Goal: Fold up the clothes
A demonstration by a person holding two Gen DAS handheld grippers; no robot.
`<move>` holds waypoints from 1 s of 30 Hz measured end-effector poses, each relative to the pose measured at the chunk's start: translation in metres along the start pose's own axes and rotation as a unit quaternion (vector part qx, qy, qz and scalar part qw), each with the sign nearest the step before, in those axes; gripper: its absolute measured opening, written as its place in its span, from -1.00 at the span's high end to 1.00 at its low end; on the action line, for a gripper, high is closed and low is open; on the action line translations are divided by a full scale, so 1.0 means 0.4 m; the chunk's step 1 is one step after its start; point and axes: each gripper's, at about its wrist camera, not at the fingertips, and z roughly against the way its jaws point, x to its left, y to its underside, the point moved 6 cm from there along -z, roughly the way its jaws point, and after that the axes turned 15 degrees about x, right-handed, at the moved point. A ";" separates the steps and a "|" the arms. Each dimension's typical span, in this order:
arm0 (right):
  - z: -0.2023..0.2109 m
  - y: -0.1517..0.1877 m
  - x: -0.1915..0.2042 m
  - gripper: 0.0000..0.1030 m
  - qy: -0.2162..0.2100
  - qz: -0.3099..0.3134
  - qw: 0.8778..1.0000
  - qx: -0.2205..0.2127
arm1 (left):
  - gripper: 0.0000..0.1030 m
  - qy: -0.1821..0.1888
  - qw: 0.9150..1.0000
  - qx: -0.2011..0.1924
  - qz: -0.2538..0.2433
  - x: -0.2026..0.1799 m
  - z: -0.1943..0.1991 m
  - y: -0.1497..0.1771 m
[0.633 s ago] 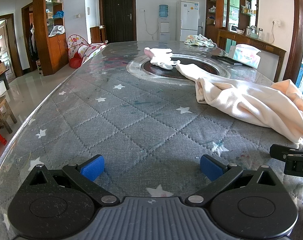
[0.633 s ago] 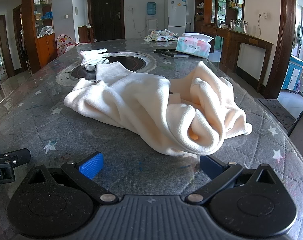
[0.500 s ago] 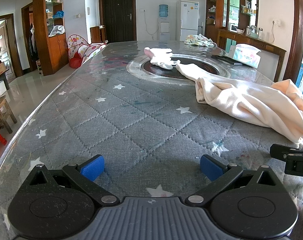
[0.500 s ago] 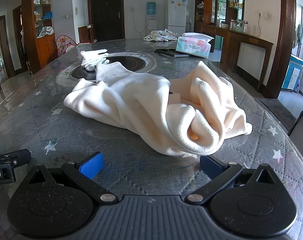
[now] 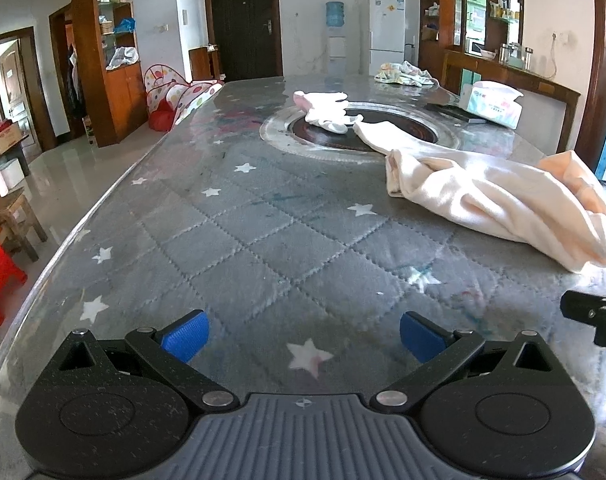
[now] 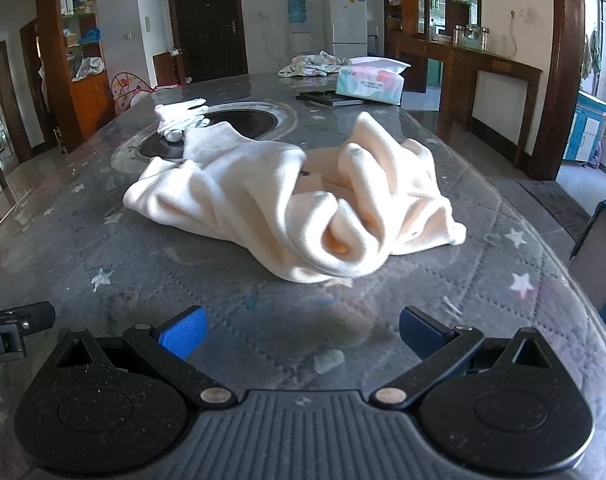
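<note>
Right wrist view – 1 cream garment (image 6: 287, 200), 1 tissue pack (image 6: 369, 82).

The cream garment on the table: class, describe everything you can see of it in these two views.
The cream garment is a soft, fleecy-looking pale peach piece lying crumpled and unfolded on the grey star-quilted table cover. Its near end is bunched into rolled folds, one peak stands up at the back, and a flatter part stretches away onto the dark round inset, ending beside the white gloves. Only the table touches it; both hand-held grippers stand open, short of it.
</note>
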 end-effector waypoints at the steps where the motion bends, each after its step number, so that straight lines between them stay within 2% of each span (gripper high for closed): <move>1: 0.006 0.003 -0.004 -1.00 0.001 0.000 1.000 -0.001 | -1.00 0.000 1.000 0.002 0.001 -0.006 0.007 0.002; 6: 0.036 0.014 -0.009 -1.00 0.014 0.017 1.000 -0.011 | -1.00 -0.002 1.000 0.013 -0.001 -0.038 0.034 0.011; 20: 0.081 0.040 -0.040 -1.00 0.003 -0.014 1.000 -0.019 | -1.00 0.018 1.000 0.006 -0.022 -0.106 0.099 0.013; 30: 0.102 0.046 -0.047 -1.00 -0.003 -0.023 0.999 -0.025 | -1.00 0.017 0.999 0.008 -0.034 -0.133 0.116 0.015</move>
